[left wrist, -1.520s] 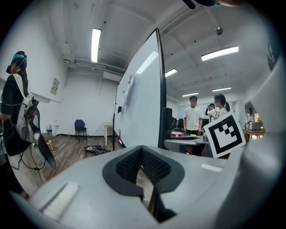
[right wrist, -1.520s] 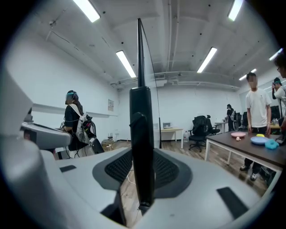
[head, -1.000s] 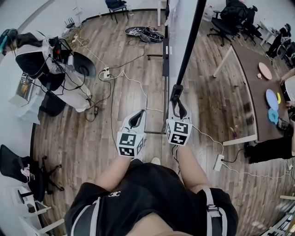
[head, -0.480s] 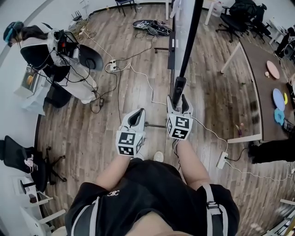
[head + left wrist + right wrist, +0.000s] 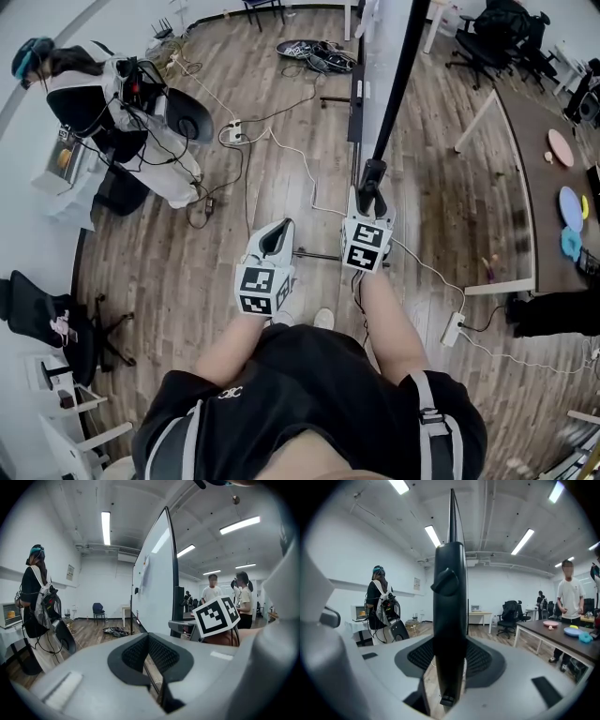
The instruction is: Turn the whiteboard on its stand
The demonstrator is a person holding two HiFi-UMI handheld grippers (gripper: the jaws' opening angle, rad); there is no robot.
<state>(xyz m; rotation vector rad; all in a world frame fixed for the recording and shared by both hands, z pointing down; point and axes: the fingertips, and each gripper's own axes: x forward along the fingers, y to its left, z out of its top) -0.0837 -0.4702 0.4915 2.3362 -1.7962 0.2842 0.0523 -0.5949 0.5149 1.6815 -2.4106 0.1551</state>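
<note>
The whiteboard (image 5: 378, 56) stands edge-on ahead of me, with its black side frame (image 5: 398, 66) running down to a rounded lower end (image 5: 372, 176). My right gripper (image 5: 372, 194) straddles that end. In the right gripper view the black frame (image 5: 450, 597) stands upright between the jaws of the right gripper (image 5: 450, 641), which are closing around it. The pads are not seen pressing on it. My left gripper (image 5: 273, 236) hangs to the left of the board, shut and holding nothing. In the left gripper view the left gripper (image 5: 148, 637) points past the board's white face (image 5: 152, 588).
The stand's foot bar (image 5: 314, 255) lies on the wood floor between the grippers. Cables and a power strip (image 5: 234, 131) trail left of the board. A person with a backpack (image 5: 94, 84) stands at far left. A table (image 5: 525, 159) is at right, and an office chair (image 5: 47, 323) at lower left.
My right gripper has shifted slightly forward and to the right at the frame's lower end, and its fingers have spread wider. The left gripper has hardly moved.
</note>
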